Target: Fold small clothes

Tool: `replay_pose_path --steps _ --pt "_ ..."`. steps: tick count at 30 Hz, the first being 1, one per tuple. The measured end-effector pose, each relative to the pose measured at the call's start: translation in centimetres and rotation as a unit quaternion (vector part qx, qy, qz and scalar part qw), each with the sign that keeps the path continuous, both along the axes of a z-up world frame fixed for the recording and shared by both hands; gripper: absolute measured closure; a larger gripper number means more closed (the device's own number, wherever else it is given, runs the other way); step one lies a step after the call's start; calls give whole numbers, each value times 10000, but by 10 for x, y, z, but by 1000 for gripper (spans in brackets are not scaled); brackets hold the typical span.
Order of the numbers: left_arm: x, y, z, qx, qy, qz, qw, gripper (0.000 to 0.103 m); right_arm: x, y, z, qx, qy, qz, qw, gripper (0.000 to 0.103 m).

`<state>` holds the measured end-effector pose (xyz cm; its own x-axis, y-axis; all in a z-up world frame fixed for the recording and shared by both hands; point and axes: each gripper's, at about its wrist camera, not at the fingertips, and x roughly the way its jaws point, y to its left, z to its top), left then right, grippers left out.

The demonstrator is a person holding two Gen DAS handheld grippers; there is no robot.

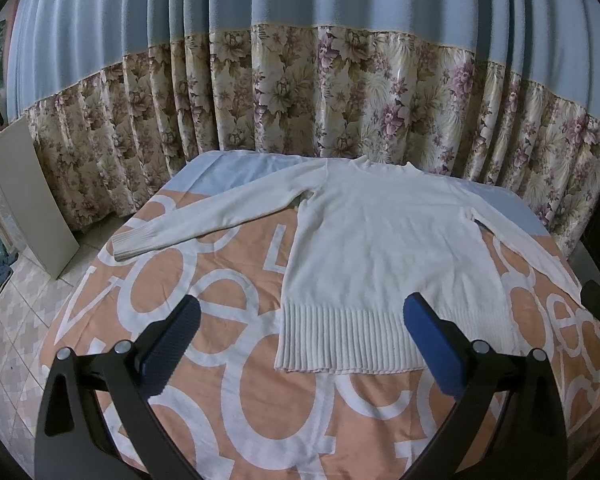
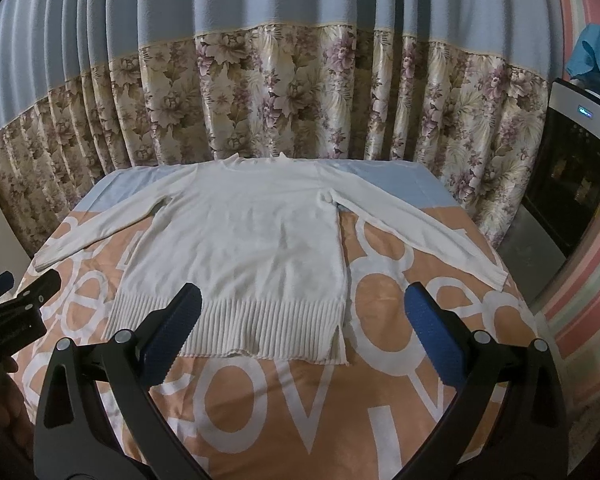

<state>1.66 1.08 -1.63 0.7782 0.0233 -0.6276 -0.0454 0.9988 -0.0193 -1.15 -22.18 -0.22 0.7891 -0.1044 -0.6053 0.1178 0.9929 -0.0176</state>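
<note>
— Pleated curtain (image 1: pixel 300 92), blue above and flowered below, runs behind the whole bed (image 1: pixel 228 392). Where are the edges?

— From the left side: tiled floor (image 1: pixel 16 320) lies open beyond the bed's left edge, with a pale board (image 1: pixel 32 196) leaning near the curtain. The far edge meets the curtain closely. On the right a dark appliance (image 2: pixel 568 168) stands just beside the bed's far right corner, with a striped wall (image 2: pixel 580 260) beyond.

— And the garment?

— One white sweater (image 1: pixel 380 248), lying flat on the orange lettered cover, neck toward the curtain, ribbed hem toward the cameras. Two sleeves spread outward: the left cuff (image 1: pixel 134 244) ends near the left bed edge, the right cuff (image 2: pixel 496 276) near the right edge. Bare cover shows in front of the hem.

— Grippers?

— Two. The left gripper (image 1: pixel 300 344) hangs above the hem's left half, its blue fingers (image 1: pixel 172 344) spread wide, holding nothing. The right gripper (image 2: pixel 300 340) hangs above the hem's right half, likewise spread and holding nothing.

— What does each view add?

— The left wrist view alone shows the floor, the board and clutter at far left. The right wrist view alone shows the appliance face, a blue cloth (image 2: pixel 596 56) on top of it, the hem's side slit, and the left gripper from outside at its left edge.
</note>
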Motion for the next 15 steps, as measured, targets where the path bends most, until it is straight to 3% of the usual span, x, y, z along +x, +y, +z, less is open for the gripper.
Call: replay_pose_path --steps 15 --pt "5 -1 -6 -18 83 -79 9999 2 0 -2 0 23 -9 -5 10000 3"
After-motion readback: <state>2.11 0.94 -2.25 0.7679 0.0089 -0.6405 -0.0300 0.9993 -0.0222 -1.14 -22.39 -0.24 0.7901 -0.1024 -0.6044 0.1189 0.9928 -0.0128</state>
